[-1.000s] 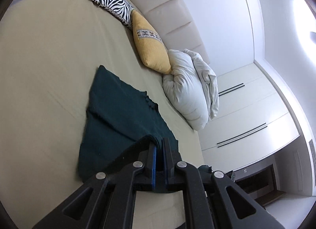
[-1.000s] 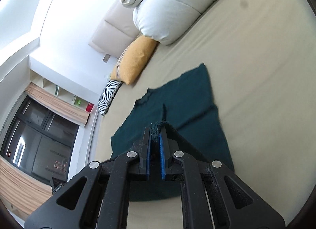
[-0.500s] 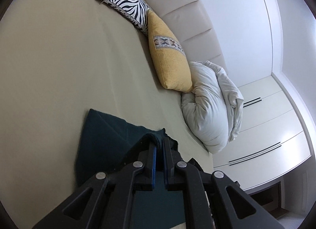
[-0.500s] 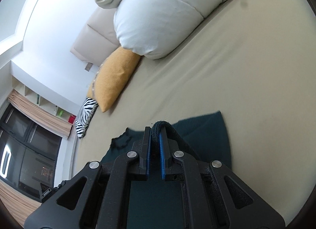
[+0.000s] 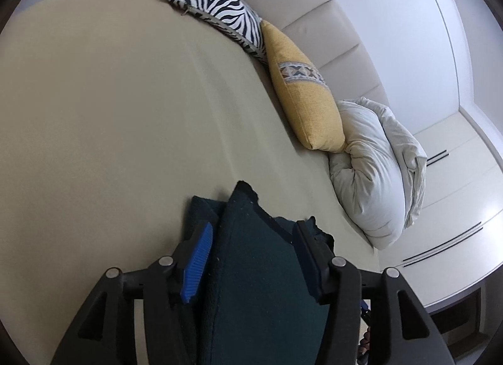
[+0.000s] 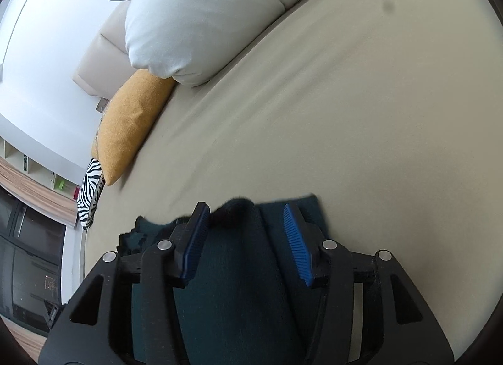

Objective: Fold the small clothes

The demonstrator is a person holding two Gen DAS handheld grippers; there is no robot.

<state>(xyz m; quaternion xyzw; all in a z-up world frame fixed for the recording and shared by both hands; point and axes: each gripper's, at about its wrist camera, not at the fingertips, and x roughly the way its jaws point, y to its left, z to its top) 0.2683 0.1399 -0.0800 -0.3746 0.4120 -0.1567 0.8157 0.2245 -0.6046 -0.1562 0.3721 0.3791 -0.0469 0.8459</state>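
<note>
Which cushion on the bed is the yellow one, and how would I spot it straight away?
Start at the padded headboard along the far edge of the bed. Three soft things lie in a row against it: a zebra cushion, then the yellow cushion, then a rumpled white duvet. The yellow one is in the middle, and it alone is plain mustard with a narrow patterned band across it.
</note>
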